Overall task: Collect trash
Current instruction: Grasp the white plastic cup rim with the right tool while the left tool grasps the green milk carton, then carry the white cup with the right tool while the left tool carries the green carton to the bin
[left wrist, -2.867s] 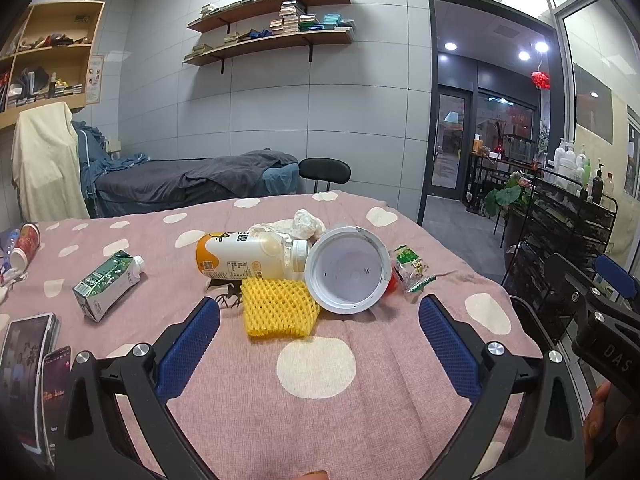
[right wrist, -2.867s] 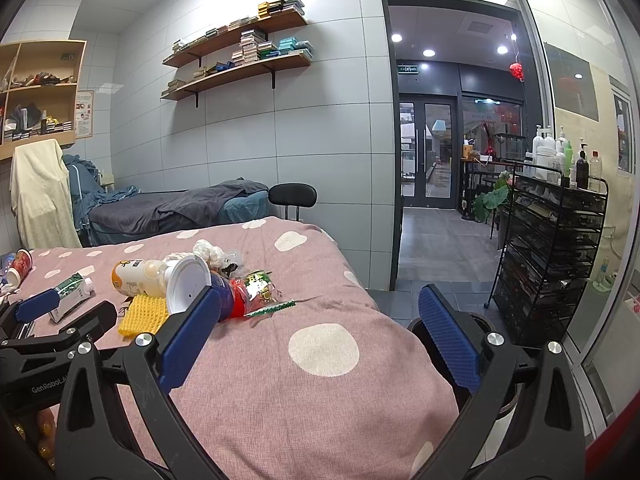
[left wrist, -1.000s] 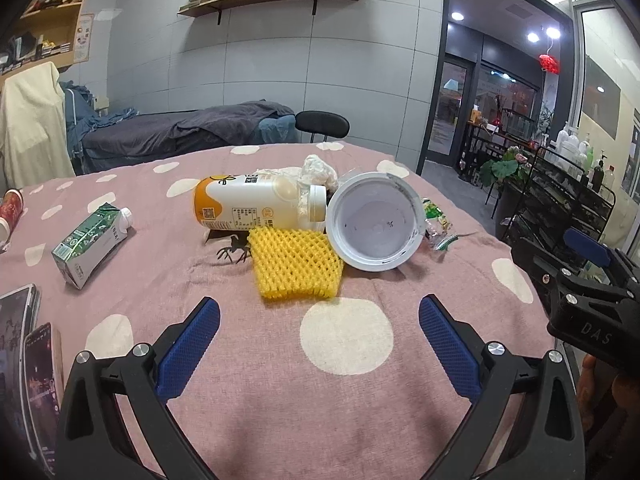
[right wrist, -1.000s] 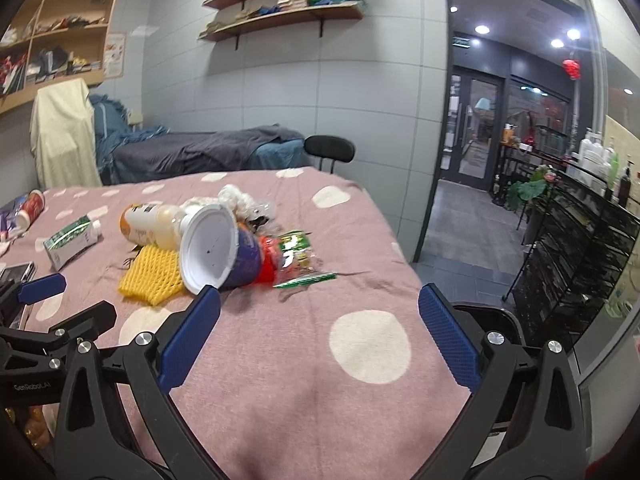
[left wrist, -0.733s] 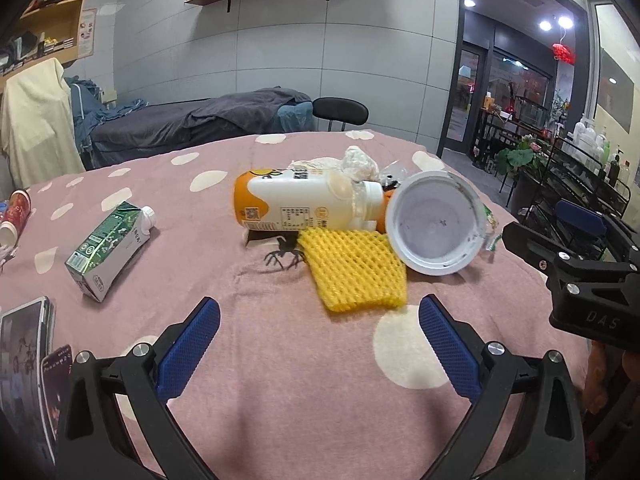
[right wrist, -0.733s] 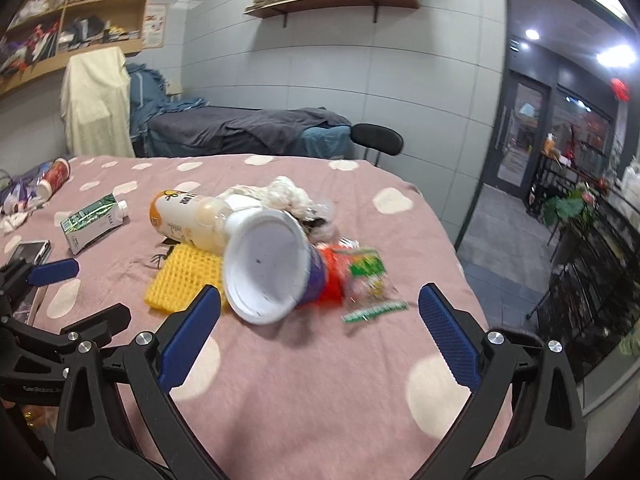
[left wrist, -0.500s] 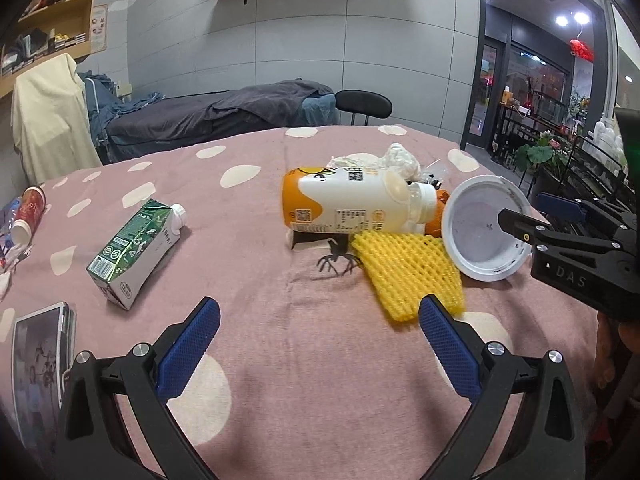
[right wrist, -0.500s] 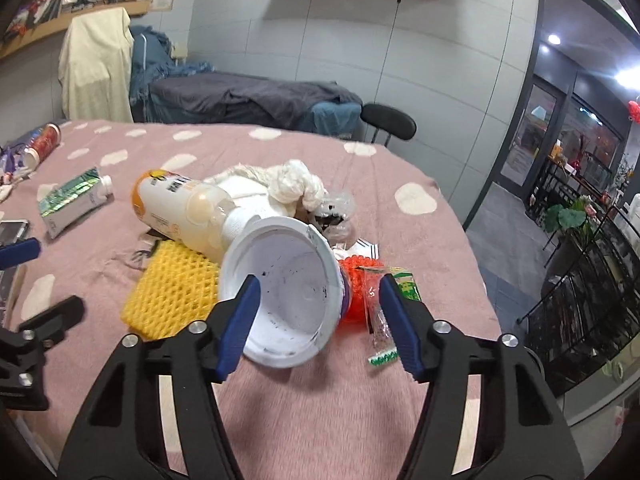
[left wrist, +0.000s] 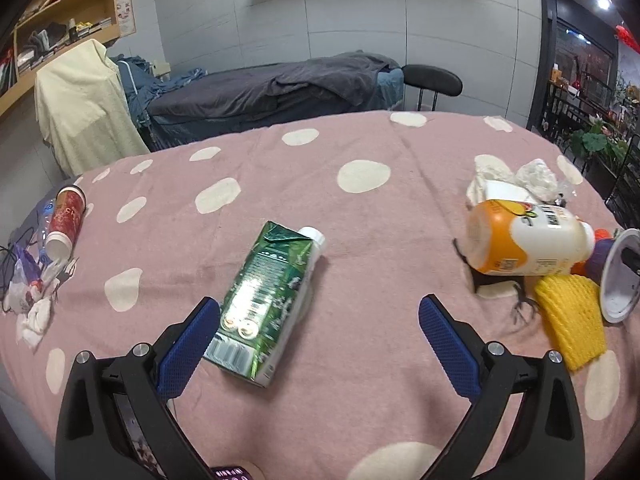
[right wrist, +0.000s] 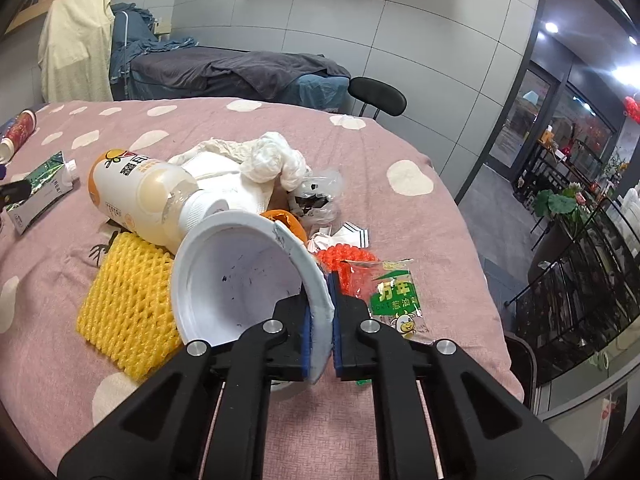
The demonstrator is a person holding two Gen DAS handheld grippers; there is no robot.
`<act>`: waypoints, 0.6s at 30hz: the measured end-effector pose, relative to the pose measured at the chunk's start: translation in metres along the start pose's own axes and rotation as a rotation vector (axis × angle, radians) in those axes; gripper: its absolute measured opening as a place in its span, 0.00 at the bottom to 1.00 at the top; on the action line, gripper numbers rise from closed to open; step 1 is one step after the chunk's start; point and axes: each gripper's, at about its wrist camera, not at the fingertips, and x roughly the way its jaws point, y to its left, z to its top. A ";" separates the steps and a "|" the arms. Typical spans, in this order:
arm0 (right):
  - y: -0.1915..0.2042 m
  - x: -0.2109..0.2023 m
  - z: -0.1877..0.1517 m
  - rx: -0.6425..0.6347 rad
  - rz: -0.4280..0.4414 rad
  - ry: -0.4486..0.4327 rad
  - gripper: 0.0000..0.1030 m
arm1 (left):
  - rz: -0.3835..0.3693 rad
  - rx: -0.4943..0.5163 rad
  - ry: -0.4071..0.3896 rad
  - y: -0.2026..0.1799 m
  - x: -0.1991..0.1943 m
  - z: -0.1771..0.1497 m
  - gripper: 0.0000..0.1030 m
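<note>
My right gripper (right wrist: 321, 312) is shut on the rim of a white paper cup (right wrist: 236, 276) lying on its side on the pink dotted tablecloth (right wrist: 360, 184). Beside it lie a yellow foam net (right wrist: 124, 304), an orange-and-white bottle (right wrist: 148, 196), crumpled tissue (right wrist: 272, 160) and a green snack wrapper (right wrist: 394, 296). My left gripper (left wrist: 320, 320) is open, its left pad beside a green carton (left wrist: 272, 296) lying flat. The bottle (left wrist: 524, 240), the net (left wrist: 572, 328) and the cup (left wrist: 620, 276) also show at the right of the left wrist view.
A red paper cup (left wrist: 66, 220) and crumpled wrappers (left wrist: 32, 296) lie at the table's left edge. A phone (left wrist: 136, 440) lies under my left gripper. A black chair (right wrist: 376, 98) and a dark bed (right wrist: 240, 68) stand behind the table. A black rack (right wrist: 580, 280) stands on the right.
My right gripper has closed on the rim of the white cup. My left gripper has swung left from the trash pile to the green carton and stays open.
</note>
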 end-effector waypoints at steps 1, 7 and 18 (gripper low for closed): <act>0.000 -0.001 -0.001 0.002 0.002 -0.002 0.08 | -0.010 -0.003 0.042 0.008 0.011 0.005 0.94; 0.000 -0.005 0.000 0.012 0.008 -0.023 0.08 | -0.036 0.020 0.268 0.034 0.069 0.019 0.94; -0.007 -0.007 -0.003 0.038 0.022 -0.036 0.08 | -0.042 0.038 0.329 0.031 0.092 0.018 0.60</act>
